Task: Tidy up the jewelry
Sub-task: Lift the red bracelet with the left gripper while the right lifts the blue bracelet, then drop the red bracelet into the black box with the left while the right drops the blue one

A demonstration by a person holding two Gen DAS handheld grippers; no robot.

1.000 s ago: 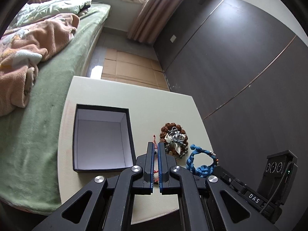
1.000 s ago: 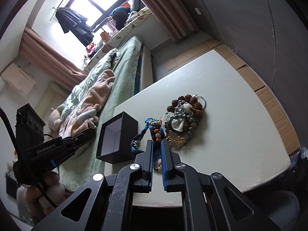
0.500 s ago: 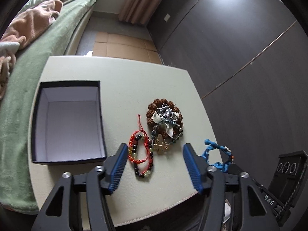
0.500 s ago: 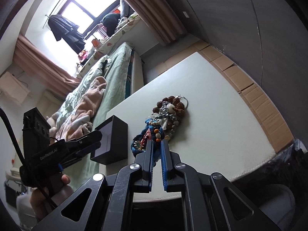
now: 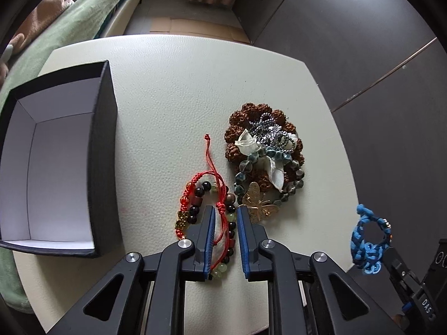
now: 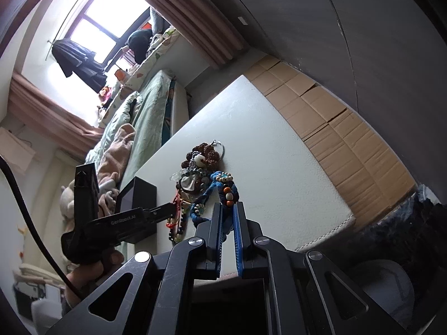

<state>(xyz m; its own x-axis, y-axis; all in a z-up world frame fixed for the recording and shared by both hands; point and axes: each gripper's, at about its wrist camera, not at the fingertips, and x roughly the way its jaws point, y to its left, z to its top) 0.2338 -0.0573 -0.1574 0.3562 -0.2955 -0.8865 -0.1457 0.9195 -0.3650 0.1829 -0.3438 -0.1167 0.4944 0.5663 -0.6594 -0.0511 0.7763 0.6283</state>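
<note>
In the left wrist view my left gripper (image 5: 225, 212) is low over the white table (image 5: 173, 89), its jaws partly closed around the red cord and beaded bracelets (image 5: 208, 209). A heap of brown bead, grey bead and butterfly jewelry (image 5: 265, 156) lies just right of it. The open black box (image 5: 56, 156) stands at the left. My right gripper (image 6: 227, 209) is shut on the blue braided bracelet (image 6: 223, 192), held above the table's near right edge; it shows in the left wrist view (image 5: 368, 240) too.
A bed with green cover and pink blanket (image 6: 131, 128) runs along the table's far side. Cardboard sheets (image 6: 335, 128) cover the floor beside a dark wall (image 5: 363, 42). The table edge lies close below both grippers.
My left gripper opened wide, dropped toward the table and has narrowed around the red and beaded bracelets. My right gripper has risen and tilted, still holding the blue bracelet.
</note>
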